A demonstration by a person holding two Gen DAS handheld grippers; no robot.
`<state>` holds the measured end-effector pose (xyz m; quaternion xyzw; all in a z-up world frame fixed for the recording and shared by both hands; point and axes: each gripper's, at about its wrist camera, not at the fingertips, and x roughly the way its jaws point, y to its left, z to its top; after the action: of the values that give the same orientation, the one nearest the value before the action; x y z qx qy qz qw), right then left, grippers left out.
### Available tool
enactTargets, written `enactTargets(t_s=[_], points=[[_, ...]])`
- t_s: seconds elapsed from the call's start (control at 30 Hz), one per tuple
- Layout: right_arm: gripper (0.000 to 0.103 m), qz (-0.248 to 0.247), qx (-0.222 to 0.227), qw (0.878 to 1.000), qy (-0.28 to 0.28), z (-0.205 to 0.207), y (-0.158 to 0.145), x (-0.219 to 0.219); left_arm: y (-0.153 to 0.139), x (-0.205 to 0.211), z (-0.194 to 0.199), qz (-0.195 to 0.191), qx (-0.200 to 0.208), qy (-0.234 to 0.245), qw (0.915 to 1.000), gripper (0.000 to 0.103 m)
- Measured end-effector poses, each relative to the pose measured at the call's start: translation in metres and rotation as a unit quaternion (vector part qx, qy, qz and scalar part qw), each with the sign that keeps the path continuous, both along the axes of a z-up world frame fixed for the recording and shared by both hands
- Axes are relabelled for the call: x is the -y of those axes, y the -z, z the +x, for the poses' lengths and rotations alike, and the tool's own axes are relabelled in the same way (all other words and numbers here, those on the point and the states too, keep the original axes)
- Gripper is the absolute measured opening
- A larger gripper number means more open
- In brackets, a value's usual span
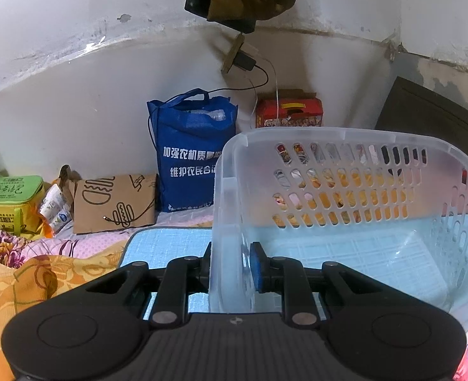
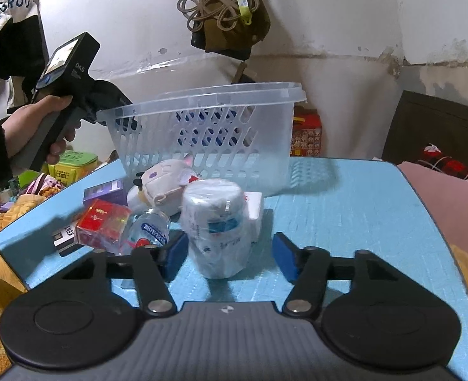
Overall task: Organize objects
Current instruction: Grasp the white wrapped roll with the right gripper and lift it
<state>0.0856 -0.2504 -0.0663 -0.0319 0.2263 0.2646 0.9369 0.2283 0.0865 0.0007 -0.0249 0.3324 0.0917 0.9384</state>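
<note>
My left gripper (image 1: 230,266) is shut on the near wall of a clear plastic basket (image 1: 345,190), which stands on the light blue mat (image 1: 170,244) with nothing in it. In the right wrist view a hand holds that gripper (image 2: 107,116) at the basket's (image 2: 208,127) left rim. My right gripper (image 2: 230,255) stands open around an upright plastic-wrapped white roll (image 2: 216,222). Its left pad is close to the roll and the right pad stands apart. Left of the roll lie a plush toy (image 2: 167,184), a small water bottle (image 2: 149,227), a red pack (image 2: 102,222) and a purple box (image 2: 103,190).
A blue shopping bag (image 1: 189,158), a red carton (image 1: 287,111), a cardboard piece (image 1: 113,203) and a green box (image 1: 11,200) line the wall. A white box (image 2: 255,209) sits behind the roll. The blue mat (image 2: 360,222) ends at a pink cushion (image 2: 449,197).
</note>
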Motion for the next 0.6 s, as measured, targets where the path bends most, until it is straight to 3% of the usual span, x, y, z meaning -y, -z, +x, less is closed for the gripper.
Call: enactTargets(t_s=[0.03, 0.6], points=[[0.036, 0.001, 0.0, 1.0, 0.001, 0.0009, -0.0006, 0.0003, 0.0002, 0.001, -0.0004, 0.002, 0.0, -0.001, 1.0, 0.025], [0.033, 0.004, 0.003, 1.0, 0.018, 0.0032, -0.0029, 0.0029, 0.0024, -0.0001, 0.001, -0.003, 0.005, 0.006, 1.0, 0.025]])
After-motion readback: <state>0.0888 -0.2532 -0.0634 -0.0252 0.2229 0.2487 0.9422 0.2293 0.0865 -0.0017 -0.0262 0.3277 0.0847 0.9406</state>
